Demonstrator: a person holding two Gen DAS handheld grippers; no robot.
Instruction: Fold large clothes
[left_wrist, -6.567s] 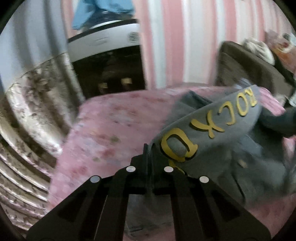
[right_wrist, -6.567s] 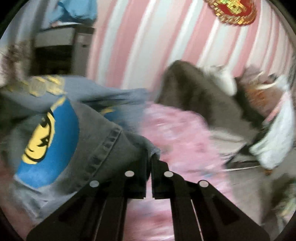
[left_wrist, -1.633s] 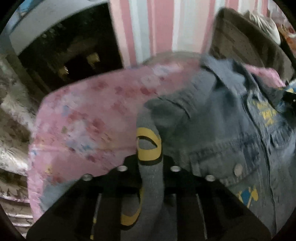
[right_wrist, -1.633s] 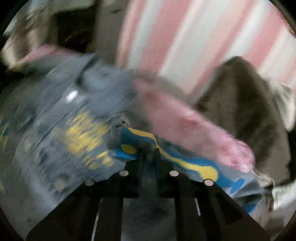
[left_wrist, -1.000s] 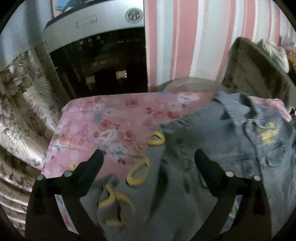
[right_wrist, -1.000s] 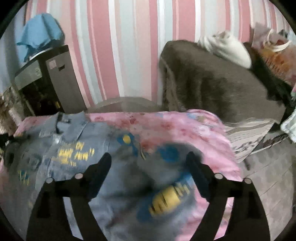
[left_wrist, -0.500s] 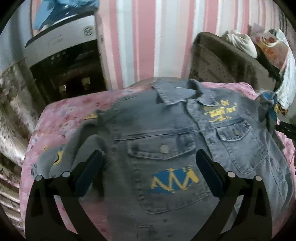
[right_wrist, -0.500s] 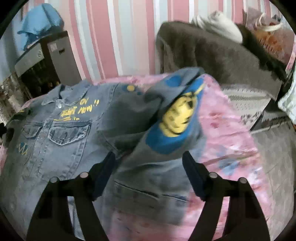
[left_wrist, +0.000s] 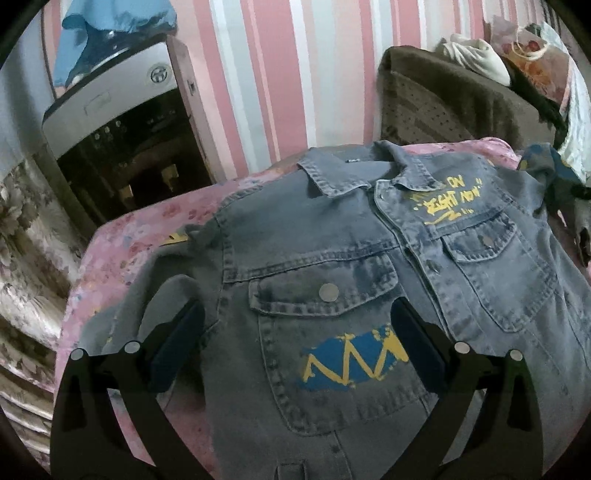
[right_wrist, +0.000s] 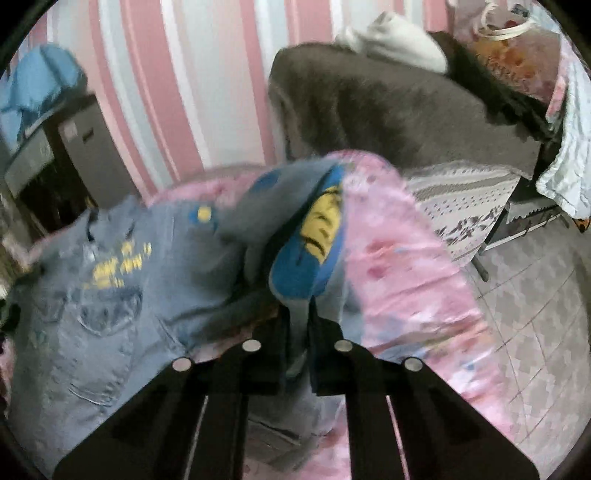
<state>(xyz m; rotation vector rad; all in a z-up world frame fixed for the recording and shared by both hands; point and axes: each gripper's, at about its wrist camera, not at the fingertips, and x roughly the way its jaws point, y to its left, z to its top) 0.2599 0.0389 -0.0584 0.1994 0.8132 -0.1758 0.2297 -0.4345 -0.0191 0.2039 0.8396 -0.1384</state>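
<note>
Lying front-up on the pink floral surface (left_wrist: 110, 251), the denim jacket (left_wrist: 332, 258) has its collar toward the far edge, by the pink-and-white striped wall (left_wrist: 280, 74). Its front is buttoned, with two flap pockets on the chest, yellow lettering above one pocket and a blue-and-yellow crown patch (left_wrist: 351, 362) on the other. One sleeve (left_wrist: 155, 280) runs down along the surface's left edge, partly bunched, with bits of yellow print showing.

The left claw (left_wrist: 295, 332) hangs released above the jacket's chest, its two black fingers (left_wrist: 173, 339) spread wide to either side of the crown patch; nothing sits between the pads.

The right claw (right_wrist: 297, 332) has just been closing and is now clenched on the other sleeve (right_wrist: 306, 236), whose cloth rises from between the black fingers near the surface's right edge. That sleeve carries a blue patch with a yellow face and stands lifted and folded above the jacket's body; the view there is blurred.

Beyond the far edge stand a dark appliance with a silver top (left_wrist: 110, 110), blue cloth (left_wrist: 110, 22) lying on it, and a brown-covered piece of furniture (right_wrist: 388, 110) with white cloth (right_wrist: 399, 40) piled on top. Tiled floor (right_wrist: 535, 295) shows past the right edge.
</note>
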